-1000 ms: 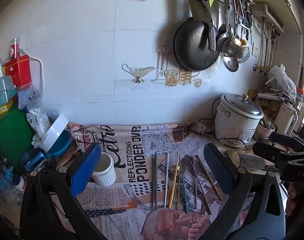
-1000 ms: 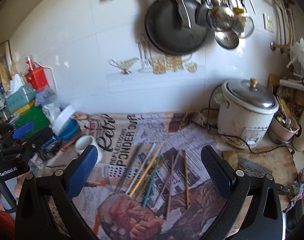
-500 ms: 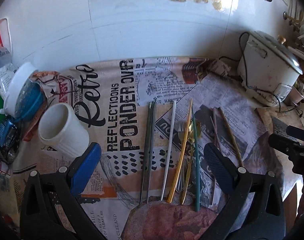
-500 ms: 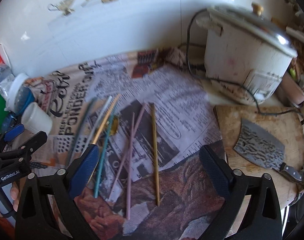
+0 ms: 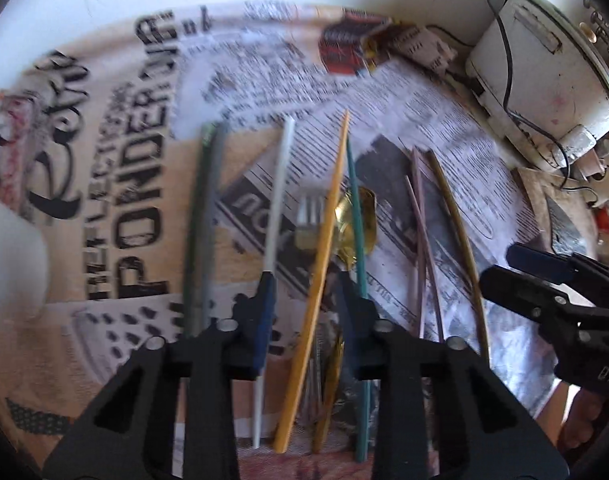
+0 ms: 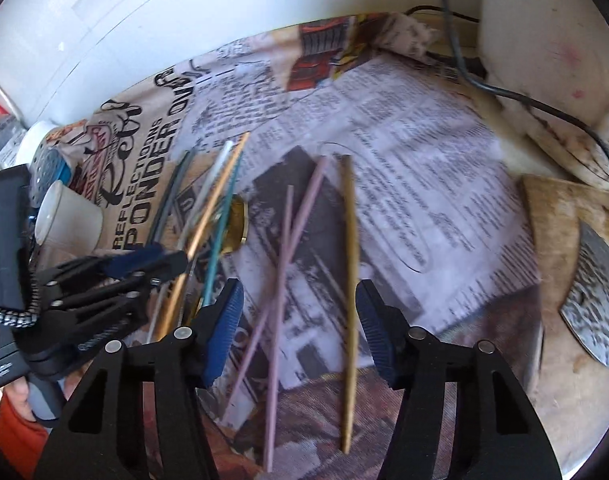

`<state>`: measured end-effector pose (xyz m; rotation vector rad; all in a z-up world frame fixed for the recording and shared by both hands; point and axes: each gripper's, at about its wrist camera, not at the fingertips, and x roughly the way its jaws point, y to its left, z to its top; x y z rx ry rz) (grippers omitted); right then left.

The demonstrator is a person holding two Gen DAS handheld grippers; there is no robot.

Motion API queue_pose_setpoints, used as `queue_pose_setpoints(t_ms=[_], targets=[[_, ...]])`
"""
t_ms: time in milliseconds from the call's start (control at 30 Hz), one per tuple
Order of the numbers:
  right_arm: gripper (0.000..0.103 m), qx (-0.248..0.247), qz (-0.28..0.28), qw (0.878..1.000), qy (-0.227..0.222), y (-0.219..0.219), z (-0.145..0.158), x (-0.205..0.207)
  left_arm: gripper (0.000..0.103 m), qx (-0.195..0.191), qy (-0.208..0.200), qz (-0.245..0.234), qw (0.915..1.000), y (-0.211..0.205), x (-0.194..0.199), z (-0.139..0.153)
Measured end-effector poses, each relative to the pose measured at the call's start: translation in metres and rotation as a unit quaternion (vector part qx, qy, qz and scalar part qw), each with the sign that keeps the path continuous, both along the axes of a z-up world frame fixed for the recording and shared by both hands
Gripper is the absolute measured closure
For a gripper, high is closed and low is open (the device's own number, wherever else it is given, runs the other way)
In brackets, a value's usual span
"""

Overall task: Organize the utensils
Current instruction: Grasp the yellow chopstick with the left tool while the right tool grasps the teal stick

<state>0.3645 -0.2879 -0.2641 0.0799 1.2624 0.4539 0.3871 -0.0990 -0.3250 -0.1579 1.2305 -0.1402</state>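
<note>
The yellow chopstick (image 5: 318,240) lies between the closing left claw's (image 5: 306,308) jaws.

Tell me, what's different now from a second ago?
Both tongs have dropped from facing the wall to just above the sticks on the newspaper, and both have been narrowing. The left tongs now straddle the yellow stick; the right tongs straddle the two pink sticks and the tan stick. Neither visibly presses on one yet. The sticks and the white cup lie as before.
</note>
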Motion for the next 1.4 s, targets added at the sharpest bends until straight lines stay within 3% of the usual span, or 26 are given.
queue_pose_setpoints(t_ms=[133,233,433,700,1167,1400], targets=[[0.057,0.015,0.018,1.000,0.014,0.009,-0.007,0.008,0.083,-0.021,0.010,-0.006,0.9997,0.000,0.007,-0.006],[0.064,0.025,0.028,0.999,0.028,0.019,-0.014,0.013,0.094,-0.032,0.017,-0.007,0.9993,0.000,0.012,-0.010],[0.072,0.047,0.044,0.996,0.059,0.039,-0.024,0.016,0.099,-0.051,0.017,-0.005,0.9986,0.009,0.008,-0.011],[0.084,0.058,0.068,0.992,0.087,0.064,-0.038,0.021,0.099,-0.045,-0.002,0.010,0.9989,0.022,-0.011,0.004],[0.095,0.027,0.074,0.994,0.075,0.086,-0.044,0.023,0.099,-0.016,-0.037,0.051,0.9979,0.035,-0.034,0.026],[0.098,0.044,0.078,0.995,0.047,0.075,-0.016,0.016,0.099,-0.012,-0.063,0.063,0.9959,0.035,-0.049,0.047]])
